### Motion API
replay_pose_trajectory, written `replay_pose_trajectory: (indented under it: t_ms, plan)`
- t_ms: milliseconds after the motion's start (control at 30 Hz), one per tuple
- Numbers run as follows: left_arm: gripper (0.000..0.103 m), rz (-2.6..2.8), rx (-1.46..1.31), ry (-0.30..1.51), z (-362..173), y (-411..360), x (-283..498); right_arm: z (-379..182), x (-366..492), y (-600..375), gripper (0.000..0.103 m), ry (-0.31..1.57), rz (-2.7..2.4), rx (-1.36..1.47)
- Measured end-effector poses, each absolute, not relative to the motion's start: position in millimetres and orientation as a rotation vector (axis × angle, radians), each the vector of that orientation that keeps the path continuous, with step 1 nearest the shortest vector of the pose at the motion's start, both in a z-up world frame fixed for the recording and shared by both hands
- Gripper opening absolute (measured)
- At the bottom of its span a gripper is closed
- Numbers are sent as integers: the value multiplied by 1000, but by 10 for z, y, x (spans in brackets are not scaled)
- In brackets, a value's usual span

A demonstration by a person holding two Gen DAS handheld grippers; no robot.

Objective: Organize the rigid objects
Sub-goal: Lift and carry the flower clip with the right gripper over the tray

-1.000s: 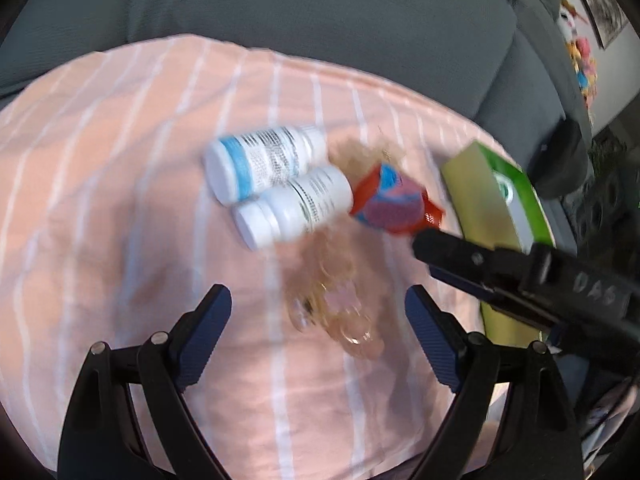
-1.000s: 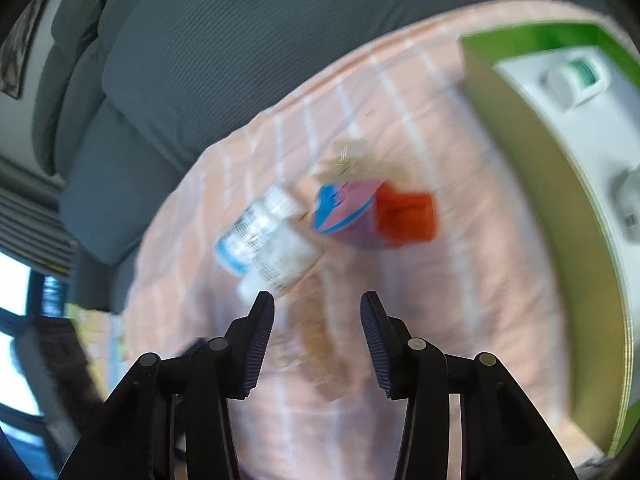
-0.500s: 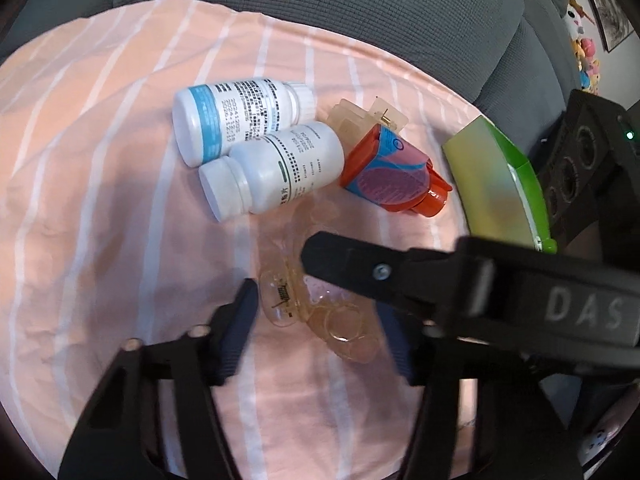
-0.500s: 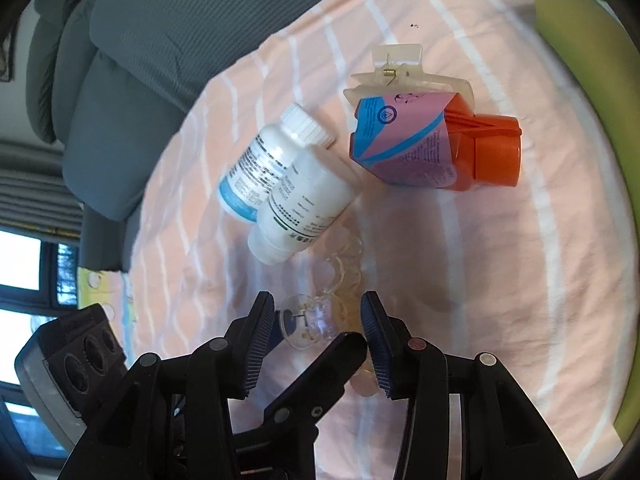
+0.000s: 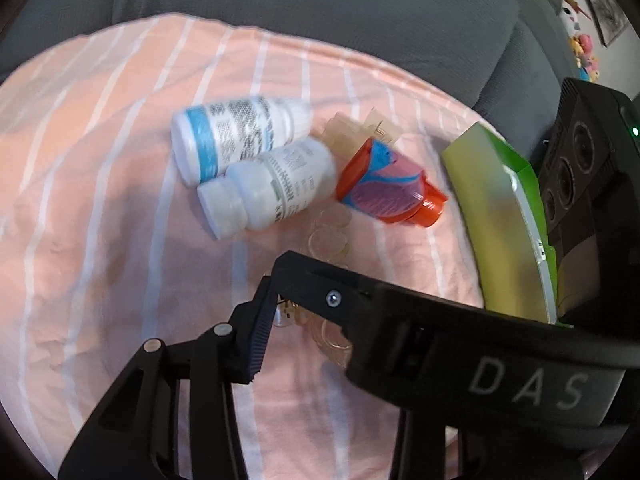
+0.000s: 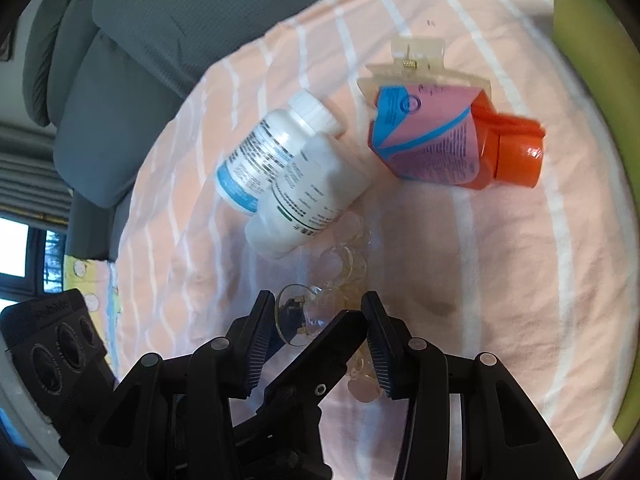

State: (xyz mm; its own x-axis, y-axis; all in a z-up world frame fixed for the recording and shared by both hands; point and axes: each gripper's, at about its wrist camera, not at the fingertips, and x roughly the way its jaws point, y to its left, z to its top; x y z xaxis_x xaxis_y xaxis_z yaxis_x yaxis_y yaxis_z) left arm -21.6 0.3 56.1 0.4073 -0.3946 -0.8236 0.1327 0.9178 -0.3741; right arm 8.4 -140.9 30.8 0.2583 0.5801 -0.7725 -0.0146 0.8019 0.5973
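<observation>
A clear plastic hair clip (image 6: 316, 308) lies on the pink striped cloth (image 6: 500, 280). My right gripper (image 6: 320, 332) stands around it with its jaws apart. A finger of my left gripper (image 6: 320, 352) reaches into that gap from below. In the left wrist view the clip (image 5: 320, 320) is mostly hidden by the right gripper's finger (image 5: 360, 296), and only my left gripper's left finger (image 5: 256, 328) shows. Two white bottles (image 6: 280, 176) and an orange tube (image 6: 452, 144) lie beyond, with a beige clip (image 6: 416, 60) behind the tube.
A green box (image 5: 504, 220) stands at the cloth's right edge, also at the right edge of the right wrist view (image 6: 592, 60). Grey sofa cushions (image 5: 320, 8) rise behind the cloth. Window and curtain at left (image 6: 24, 208).
Both grippers have closed in on the clear clip. The right gripper's finger now crosses the left wrist view. My left gripper's jaws have narrowed from wide open.
</observation>
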Motion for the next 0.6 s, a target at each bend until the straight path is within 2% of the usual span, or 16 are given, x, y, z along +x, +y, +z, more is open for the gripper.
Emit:
replay_pose_trajectory:
  t_ms: [600]
  plan:
    - [38,-464,-131,743,1610,-401,-412,1349,-333,-1934,47,882,387,588]
